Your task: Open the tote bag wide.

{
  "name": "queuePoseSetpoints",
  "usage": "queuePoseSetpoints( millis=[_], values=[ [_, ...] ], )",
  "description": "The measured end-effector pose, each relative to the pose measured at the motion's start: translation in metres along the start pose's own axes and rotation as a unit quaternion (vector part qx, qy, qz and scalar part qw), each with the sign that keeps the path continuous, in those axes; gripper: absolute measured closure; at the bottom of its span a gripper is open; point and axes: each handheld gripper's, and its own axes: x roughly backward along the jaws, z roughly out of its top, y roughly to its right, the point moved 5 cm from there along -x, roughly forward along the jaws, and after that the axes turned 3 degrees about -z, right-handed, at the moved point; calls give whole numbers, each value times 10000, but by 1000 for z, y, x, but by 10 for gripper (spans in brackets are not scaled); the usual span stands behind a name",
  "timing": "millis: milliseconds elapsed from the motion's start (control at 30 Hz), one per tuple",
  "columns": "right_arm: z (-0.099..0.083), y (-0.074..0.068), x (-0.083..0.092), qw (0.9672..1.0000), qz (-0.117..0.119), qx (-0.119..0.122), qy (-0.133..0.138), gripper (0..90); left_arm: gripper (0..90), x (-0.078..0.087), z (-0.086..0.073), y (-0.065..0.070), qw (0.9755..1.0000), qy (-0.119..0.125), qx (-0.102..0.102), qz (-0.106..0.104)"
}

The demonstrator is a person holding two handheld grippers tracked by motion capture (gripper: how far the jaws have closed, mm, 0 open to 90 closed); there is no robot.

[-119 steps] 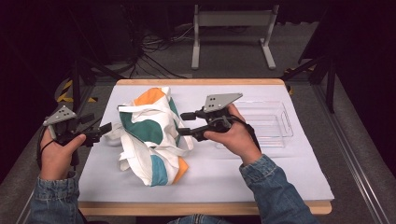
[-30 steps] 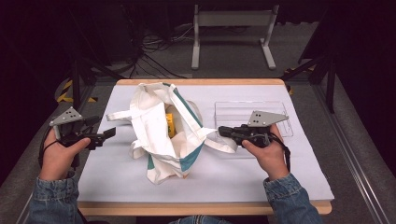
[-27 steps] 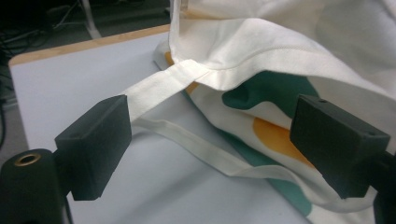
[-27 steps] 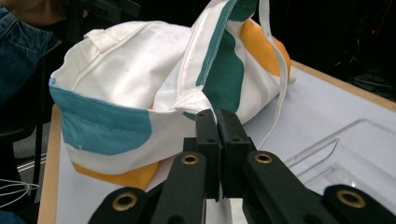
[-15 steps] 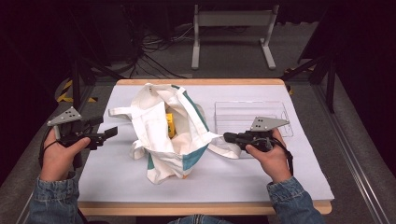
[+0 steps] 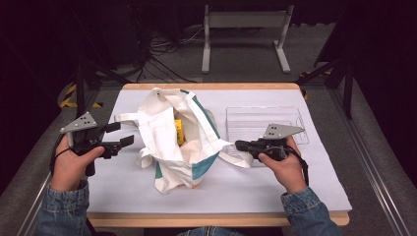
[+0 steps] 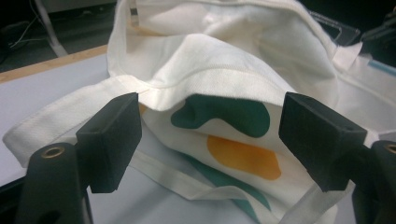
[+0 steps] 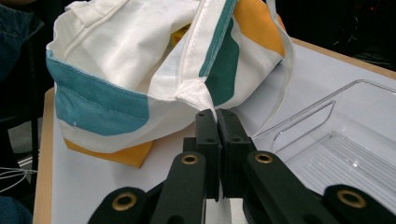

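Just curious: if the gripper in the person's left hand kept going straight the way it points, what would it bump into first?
Most likely the tote bag: the left gripper, jaws open, faces its near rim and strap.

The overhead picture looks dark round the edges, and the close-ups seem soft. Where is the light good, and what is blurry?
High view: the white table cover and cloth bag are brightly lit, the floor behind murky. Left gripper view: the near black fingers look soft, the bag's rim sharper. Right gripper view: the clear tray shows faint glare, and the bag is evenly lit.
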Motion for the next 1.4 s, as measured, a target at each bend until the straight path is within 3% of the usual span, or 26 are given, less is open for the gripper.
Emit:
queuePoseSetpoints(
  millis=[167, 267, 500, 567, 633, 767, 900, 1000, 1167, 1400],
  values=[
    [0, -1, 1, 9999, 63, -63, 62, 879, 240, -10, -5, 1, 9992, -288, -269, -29],
    [0, -1, 1, 9999, 85, -90, 89, 879, 205, -19, -6, 0, 9993, -320, -184, -7],
    [-1, -4, 4, 9996, 114, -185, 155, 879, 206, -38, 1, -3, 9997, -118, -231, -29],
    [-1, -4, 4, 9997, 86, -182, 149, 879, 205, -44, 5, -2, 9997, 6, -155, -204],
    [-2, -5, 5, 9997, 70, -183, 138, 878, 219, -49, 8, -1, 9992, 101, -292, -235],
    [-2, -6, 3, 9997, 94, -190, 145, 878, 315, -54, 11, 5, 9982, 234, -474, -291],
    [0, -9, 2, 9997, 145, -158, 151, 878, 601, -53, 12, 9, 9964, 254, -774, -214],
    [1, -9, 0, 9996, 172, -132, 158, 879, 817, -47, 10, 11, 9964, 99, -834, -82],
    [0, -10, -3, 9996, 214, -119, 112, 879, 841, -36, 11, 8, 9960, 179, -869, 129],
    [-1, -9, -6, 9996, 236, -122, 49, 880, 842, -14, 8, -3, 9946, 62, -943, 427]
  ],
)
